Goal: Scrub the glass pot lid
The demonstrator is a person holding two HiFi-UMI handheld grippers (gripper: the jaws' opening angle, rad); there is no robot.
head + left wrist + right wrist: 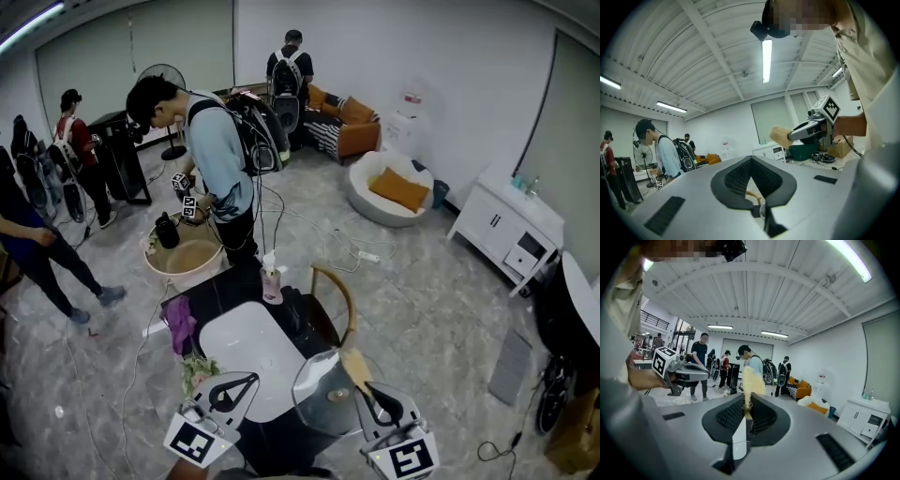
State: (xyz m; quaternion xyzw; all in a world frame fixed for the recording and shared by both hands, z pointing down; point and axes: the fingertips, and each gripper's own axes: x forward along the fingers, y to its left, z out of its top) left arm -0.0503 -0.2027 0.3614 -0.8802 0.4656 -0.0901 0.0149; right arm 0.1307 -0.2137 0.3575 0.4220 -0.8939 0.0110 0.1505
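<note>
A: Nearest in: left claw (249, 380) clamped fully shut, nothing between the pads, hovering just left of the lid (319, 401) and apart from its rim. Probably parked there to steady the glass during scrubbing.

B: Right claw (367, 392) pinched tight on the sponge (355, 367). Sponge poking out ahead of the pads, angled down, likely to bring a flat face onto the glass.

A: And the lid itself? Low between both claws, at the near right corner of the counter (202, 302), right under that sponge. Contact of sponge with glass: impossible to call.

B: Agreed. Lying flat or leaning? Can't tell either.

A: Beyond it, a white tray (248, 352) on the counter, handy for drips most likely. Bottle (272, 281) at the far edge, chair (336, 291) just beside.

B: Farther back, a person (220, 150) bent over a tub (183, 261), well clear of the work.
</note>
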